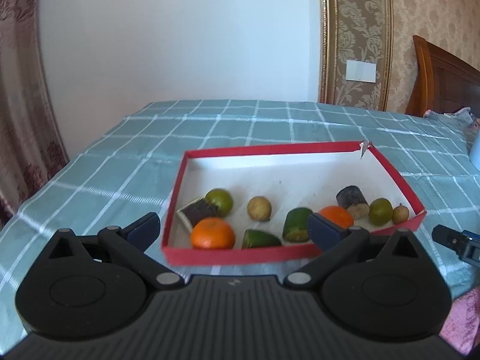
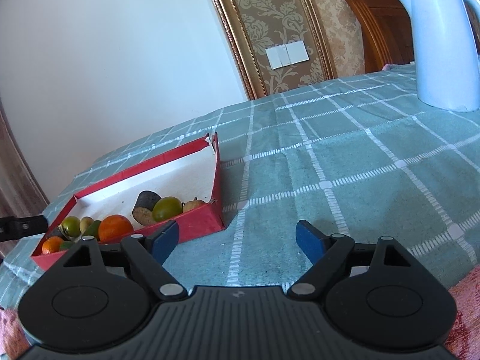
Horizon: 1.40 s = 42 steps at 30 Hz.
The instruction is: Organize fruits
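Note:
A shallow red box (image 1: pixel 240 257) with a white inside lies on the checked green cloth and holds several fruits along its near side: two oranges (image 1: pixel 213 233), green fruits (image 1: pixel 220 199), a yellowish round fruit (image 1: pixel 259 208) and dark cut pieces (image 1: pixel 352 199). My left gripper (image 1: pixel 232 229) is open and empty, just in front of the box's near wall. My right gripper (image 2: pixel 237 240) is open and empty over bare cloth, to the right of the box (image 2: pixel 198 226). Its tip shows at the right edge of the left wrist view (image 1: pixel 457 241).
A white electric kettle (image 2: pixel 441 45) stands on the cloth at the far right. A wooden headboard (image 2: pixel 381 27) and patterned wall panel lie behind the table. A curtain (image 1: pixel 21 105) hangs at the left. Pink cloth (image 2: pixel 466 306) lies at the near edge.

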Each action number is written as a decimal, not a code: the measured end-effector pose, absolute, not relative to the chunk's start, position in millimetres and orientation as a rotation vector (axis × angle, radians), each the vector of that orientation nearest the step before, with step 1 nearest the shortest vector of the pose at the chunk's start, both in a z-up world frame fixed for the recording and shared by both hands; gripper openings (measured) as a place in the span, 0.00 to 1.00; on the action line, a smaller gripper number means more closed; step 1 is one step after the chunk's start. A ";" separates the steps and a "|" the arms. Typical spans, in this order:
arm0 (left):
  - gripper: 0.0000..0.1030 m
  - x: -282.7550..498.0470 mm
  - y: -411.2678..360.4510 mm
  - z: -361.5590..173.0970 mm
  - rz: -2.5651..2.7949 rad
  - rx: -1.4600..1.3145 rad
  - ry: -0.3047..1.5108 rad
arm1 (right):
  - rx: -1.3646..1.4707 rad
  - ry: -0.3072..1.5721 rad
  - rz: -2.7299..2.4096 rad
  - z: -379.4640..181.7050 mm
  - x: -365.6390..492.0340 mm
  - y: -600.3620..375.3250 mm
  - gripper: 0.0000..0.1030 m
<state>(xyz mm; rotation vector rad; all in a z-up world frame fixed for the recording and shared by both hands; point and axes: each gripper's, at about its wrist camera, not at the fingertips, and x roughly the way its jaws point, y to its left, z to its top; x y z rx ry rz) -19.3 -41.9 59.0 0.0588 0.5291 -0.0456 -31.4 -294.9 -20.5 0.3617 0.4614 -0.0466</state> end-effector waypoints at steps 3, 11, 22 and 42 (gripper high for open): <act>1.00 -29.5 -34.6 60.9 -0.044 0.050 0.523 | 0.332 0.462 -0.060 -19.1 -31.2 -290.6 0.83; 1.00 -42.7 -28.5 63.1 -0.041 0.046 0.507 | 0.079 0.419 -0.155 7.6 -43.4 -237.7 0.96; 1.00 -44.4 -31.7 52.4 0.002 0.095 0.504 | 0.016 0.374 -0.174 16.0 -42.4 -180.9 1.00; 1.00 -33.6 -9.6 45.5 0.001 0.014 0.518 | 0.019 0.407 -0.129 12.1 -32.1 -155.7 1.00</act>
